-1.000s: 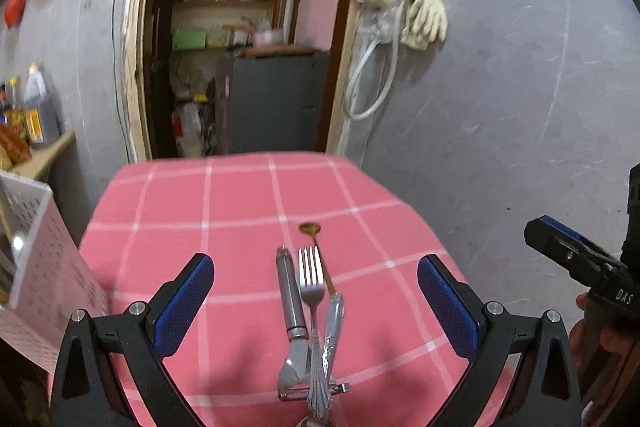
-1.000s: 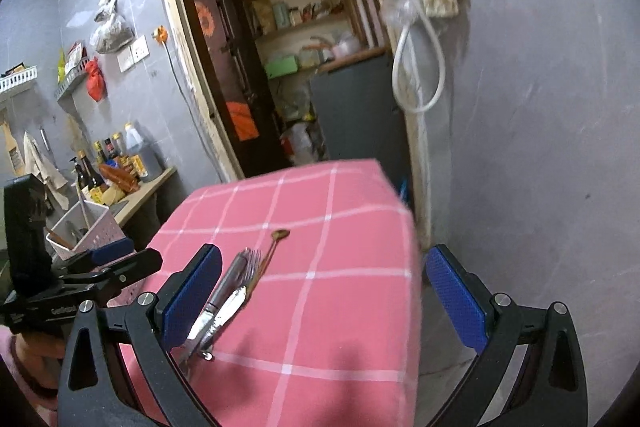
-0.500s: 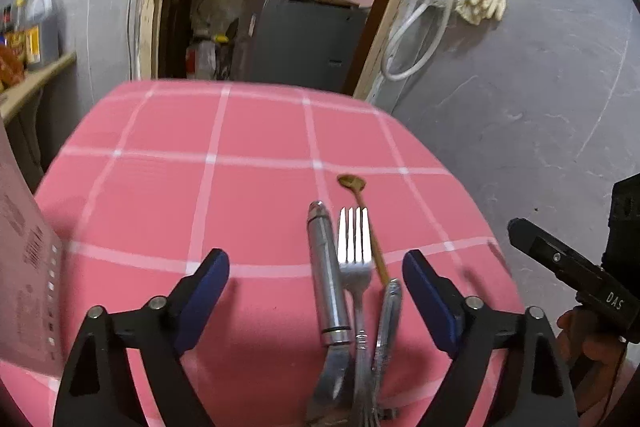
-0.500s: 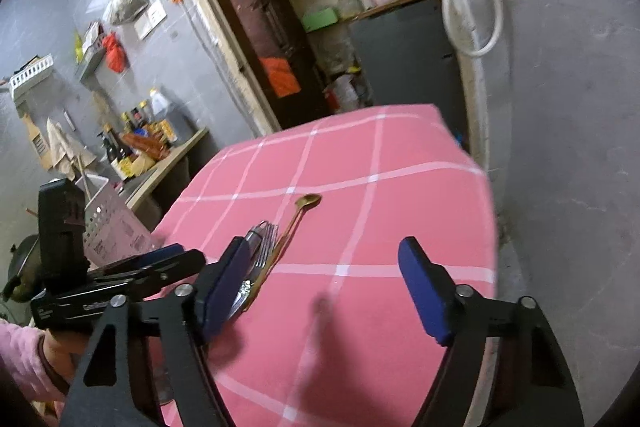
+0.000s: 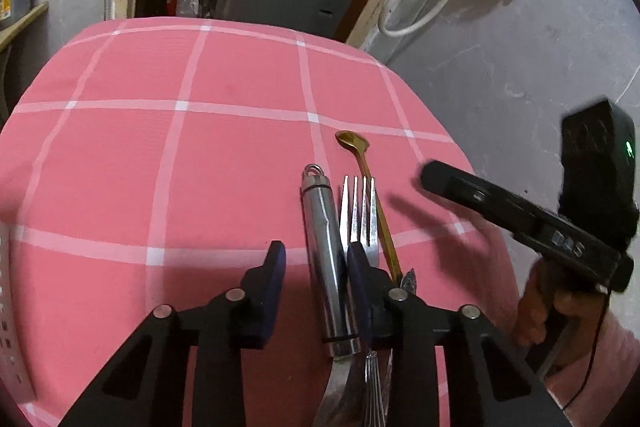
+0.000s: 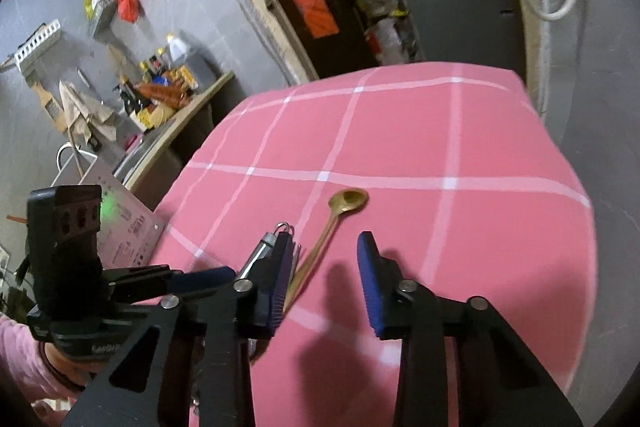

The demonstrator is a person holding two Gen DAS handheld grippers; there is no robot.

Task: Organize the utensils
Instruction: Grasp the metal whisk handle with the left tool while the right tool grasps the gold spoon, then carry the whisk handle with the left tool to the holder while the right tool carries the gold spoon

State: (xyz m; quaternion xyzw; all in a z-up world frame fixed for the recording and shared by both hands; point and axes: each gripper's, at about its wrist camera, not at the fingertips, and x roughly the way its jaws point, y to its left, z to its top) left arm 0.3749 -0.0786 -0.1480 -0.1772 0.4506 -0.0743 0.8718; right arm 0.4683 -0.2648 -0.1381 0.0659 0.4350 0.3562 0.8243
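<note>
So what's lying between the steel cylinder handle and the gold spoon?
The fork lies between the steel handle and the gold spoon, tines pointing away, seen in the left wrist view.

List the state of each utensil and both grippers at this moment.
left gripper: open, jaws straddling the steel-handled utensil
right gripper: open, over the cloth
steel-handled utensil: lying flat, ungripped
fork: lying flat beside it
gold spoon: lying flat, bowl up
tablecloth: spread flat
</note>
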